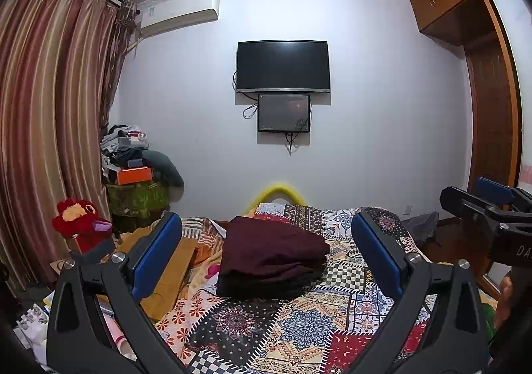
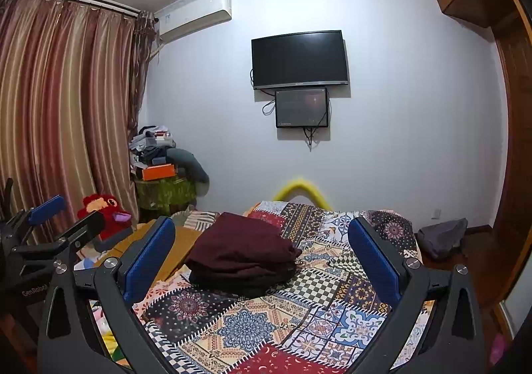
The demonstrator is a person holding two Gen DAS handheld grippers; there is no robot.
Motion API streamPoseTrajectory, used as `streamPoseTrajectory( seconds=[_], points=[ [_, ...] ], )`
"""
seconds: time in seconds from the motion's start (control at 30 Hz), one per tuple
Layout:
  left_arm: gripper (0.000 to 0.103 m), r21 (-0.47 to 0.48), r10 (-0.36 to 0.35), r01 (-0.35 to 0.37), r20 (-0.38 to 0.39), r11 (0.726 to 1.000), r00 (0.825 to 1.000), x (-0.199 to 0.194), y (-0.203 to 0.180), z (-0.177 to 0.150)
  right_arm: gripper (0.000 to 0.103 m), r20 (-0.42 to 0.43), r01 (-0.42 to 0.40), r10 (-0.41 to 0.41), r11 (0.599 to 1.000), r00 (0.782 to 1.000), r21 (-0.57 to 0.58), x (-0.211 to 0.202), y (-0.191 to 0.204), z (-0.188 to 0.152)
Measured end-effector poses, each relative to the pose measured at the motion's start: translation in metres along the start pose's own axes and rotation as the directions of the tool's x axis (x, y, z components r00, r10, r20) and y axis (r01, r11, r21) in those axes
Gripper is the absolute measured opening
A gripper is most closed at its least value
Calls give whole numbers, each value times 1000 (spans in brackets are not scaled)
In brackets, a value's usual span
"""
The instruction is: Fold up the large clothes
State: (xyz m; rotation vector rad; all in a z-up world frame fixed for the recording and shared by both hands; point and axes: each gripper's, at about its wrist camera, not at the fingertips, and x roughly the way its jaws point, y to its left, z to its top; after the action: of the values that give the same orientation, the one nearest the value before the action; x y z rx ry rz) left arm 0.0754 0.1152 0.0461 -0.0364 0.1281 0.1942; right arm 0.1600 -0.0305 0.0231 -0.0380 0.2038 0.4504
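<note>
On the patchwork bedspread [image 1: 299, 324] lies a folded maroon garment [image 1: 271, 257], untouched.

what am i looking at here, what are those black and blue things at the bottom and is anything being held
No robot here: a person holds a two-finger claw in each hand, each with a fisheye camera looking along its fingers. One picture comes from the left claw, the other from the right claw. The blue strips are finger pads. Both claws are open and hold nothing. Ahead is a bed with a patchwork quilt, and on it lies a folded dark maroon garment. On the wall hang a television and a smaller screen.
</note>
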Motion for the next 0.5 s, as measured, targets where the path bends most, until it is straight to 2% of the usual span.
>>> streamPoseTrajectory(
  seconds=[0.5],
  points=[
    [103,0,0,0,-1,1000,1000,3,-2,0,103,-12,5,-5,1000,1000,9,-1,-1,2]
  ],
)
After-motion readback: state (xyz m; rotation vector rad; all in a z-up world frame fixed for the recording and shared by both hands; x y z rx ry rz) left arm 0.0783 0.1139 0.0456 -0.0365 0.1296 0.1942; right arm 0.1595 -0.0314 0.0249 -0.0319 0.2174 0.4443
